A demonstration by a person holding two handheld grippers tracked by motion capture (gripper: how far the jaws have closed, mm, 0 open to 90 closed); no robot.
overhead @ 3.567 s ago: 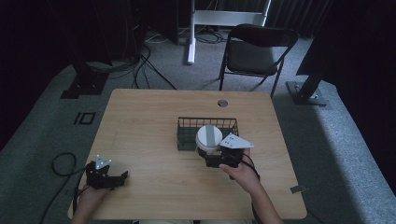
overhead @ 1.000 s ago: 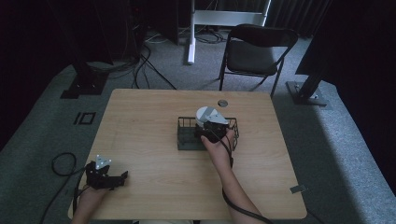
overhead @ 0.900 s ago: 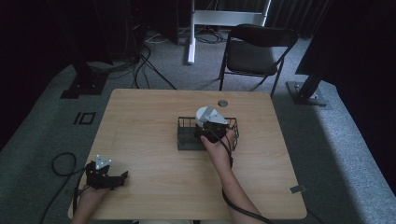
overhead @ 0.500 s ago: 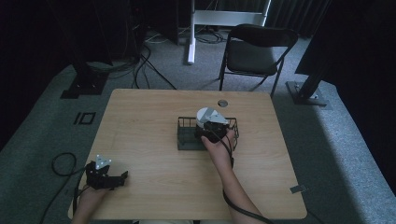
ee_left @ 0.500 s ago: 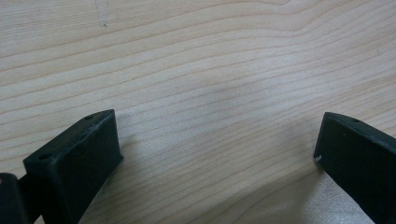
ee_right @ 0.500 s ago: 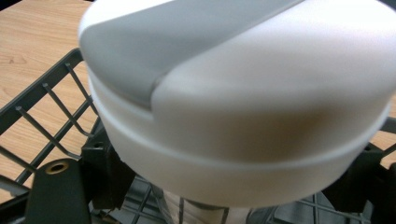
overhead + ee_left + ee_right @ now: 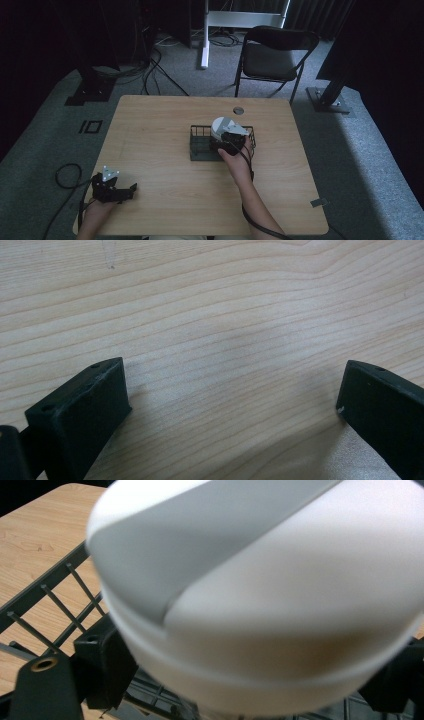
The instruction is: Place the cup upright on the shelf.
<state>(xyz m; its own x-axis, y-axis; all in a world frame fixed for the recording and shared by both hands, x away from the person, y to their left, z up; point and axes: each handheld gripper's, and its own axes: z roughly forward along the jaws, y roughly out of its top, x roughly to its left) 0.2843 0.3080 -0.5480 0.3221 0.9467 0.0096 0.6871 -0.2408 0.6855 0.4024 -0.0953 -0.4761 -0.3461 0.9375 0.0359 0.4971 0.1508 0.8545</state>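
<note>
Right gripper (image 7: 225,145): I have its two black jaws closed against the sides of a round white container with a grey band across its lid (image 7: 260,595); they grip it low on its wall.

Container position: I see it held over the black wire basket (image 7: 200,148), at the basket's right half. Whether its base has reached the basket floor I cannot tell.

Basket: it sits near the middle of the pale wooden table (image 7: 160,130), and its wire rim (image 7: 45,592) runs just left of the container in the right gripper view.

Left gripper (image 7: 122,192): I have it resting near the table's near-left corner, well apart from the basket, jaws spread wide with nothing between them but bare wood grain (image 7: 225,340).

Risk, release: if I let go while the container is above the floor, I judge it could drop and tip.

Risk, rim: the container looks wide against the basket; an edge catching the wire would tilt it.

Risk, grip: a low hold on a smooth round wall may slip.
</note>
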